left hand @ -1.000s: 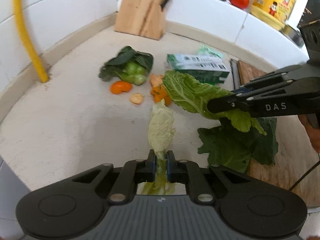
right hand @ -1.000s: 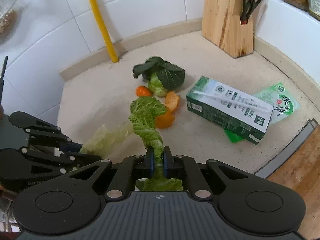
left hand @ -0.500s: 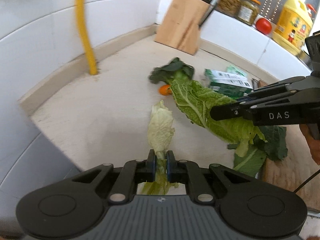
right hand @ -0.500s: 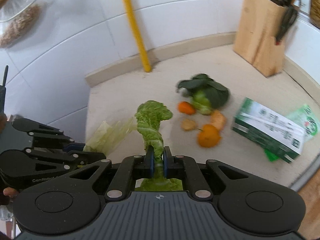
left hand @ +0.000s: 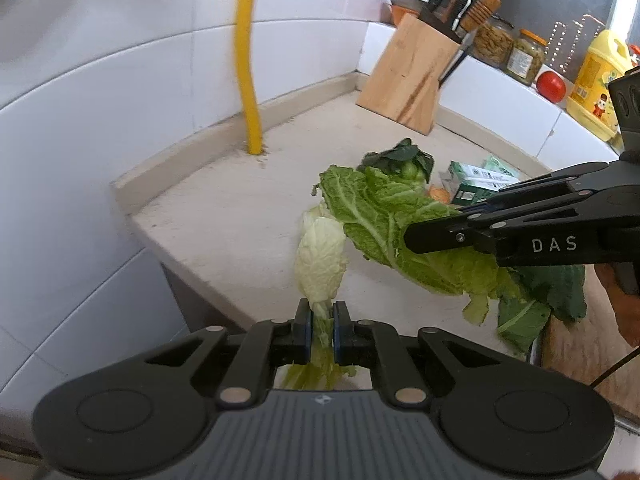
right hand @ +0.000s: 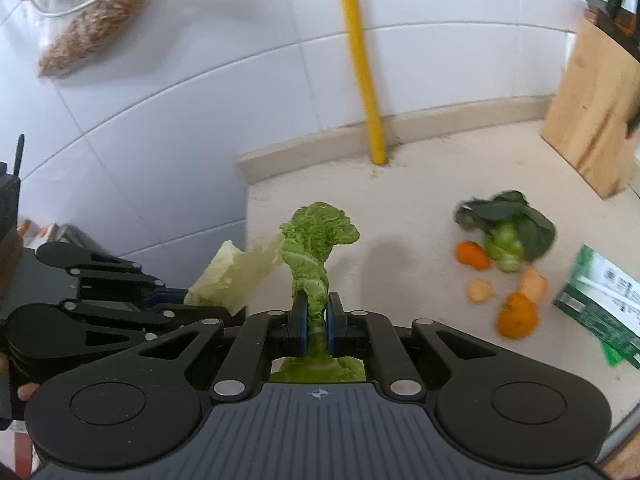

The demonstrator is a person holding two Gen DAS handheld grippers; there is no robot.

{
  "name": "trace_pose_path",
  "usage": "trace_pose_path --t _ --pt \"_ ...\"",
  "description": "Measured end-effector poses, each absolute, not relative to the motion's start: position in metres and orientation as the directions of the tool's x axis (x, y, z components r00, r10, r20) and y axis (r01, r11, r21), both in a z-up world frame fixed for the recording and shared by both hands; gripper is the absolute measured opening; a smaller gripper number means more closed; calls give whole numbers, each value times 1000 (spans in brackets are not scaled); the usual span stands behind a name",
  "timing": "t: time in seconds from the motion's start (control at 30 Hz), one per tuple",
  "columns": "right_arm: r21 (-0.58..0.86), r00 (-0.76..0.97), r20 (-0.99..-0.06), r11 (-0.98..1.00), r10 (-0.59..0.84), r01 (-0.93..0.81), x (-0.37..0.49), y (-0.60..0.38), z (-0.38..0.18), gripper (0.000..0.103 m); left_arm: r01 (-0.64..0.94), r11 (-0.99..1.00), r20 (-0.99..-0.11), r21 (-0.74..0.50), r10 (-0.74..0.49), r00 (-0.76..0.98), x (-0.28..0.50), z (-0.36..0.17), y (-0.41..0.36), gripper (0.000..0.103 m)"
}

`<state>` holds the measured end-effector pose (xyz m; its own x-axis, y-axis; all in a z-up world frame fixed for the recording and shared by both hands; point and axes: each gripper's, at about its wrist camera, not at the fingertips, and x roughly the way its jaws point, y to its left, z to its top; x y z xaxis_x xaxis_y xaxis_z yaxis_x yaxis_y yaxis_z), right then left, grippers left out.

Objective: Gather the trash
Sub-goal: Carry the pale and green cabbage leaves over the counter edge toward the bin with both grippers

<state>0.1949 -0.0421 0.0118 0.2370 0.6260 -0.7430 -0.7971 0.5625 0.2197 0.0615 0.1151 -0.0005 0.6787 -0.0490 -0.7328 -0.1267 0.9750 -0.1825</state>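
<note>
Cabbage leaves, 2 of them, hang clear of the tabletop (left hand: 224, 220), each pinched in one of your tools. Your left hand-held gripper (left hand: 319, 330) is clamped on the stalk of the pale leaf (left hand: 320, 260), which stands up from between the blue pads (left hand: 303, 330) over the tabletop's near corner. Your right hand-held gripper (right hand: 316, 322) is clamped on the stalk of the darker green leaf (right hand: 316, 248), whose crinkled top curls above the jaws; in the left wrist view that same leaf (left hand: 384, 224) spreads wide, just beside the pale one, with the right tool reaching in from the right edge. On the tabletop behind them lie a small bok choy (right hand: 508, 236), several pieces of orange peel (right hand: 516, 316) and a green and white carton (right hand: 604, 304), all near one another. A large dark leaf (left hand: 548, 292) lies on the tabletop beneath the right tool, at the edge of a wooden board (left hand: 580, 348). A yellow pipe (left hand: 248, 60) rises along the tiled wall, and a wooden knife block (left hand: 408, 72) stands in the far corner. On the ledge beyond it sit 2 jars (left hand: 528, 56), a tomato (left hand: 551, 86) and a yellow bottle (left hand: 598, 84).
</note>
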Motion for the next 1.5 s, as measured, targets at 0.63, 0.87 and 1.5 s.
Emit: trace_pose_path --t 0.63,0.87,1.5 --pt "235 138 -730 436 669 -869 138 42 14 12 -278 943 -724 -184 62 687 -14 -4 179 6" --pt "239 111 -737 411 667 -880 121 68 11 12 -325 929 -726 -176 100 680 -37 -6 198 6" --pt "258 65 -740 372 669 -892 83 112 6 12 -383 905 -727 -186 136 673 -70 -14 227 6"
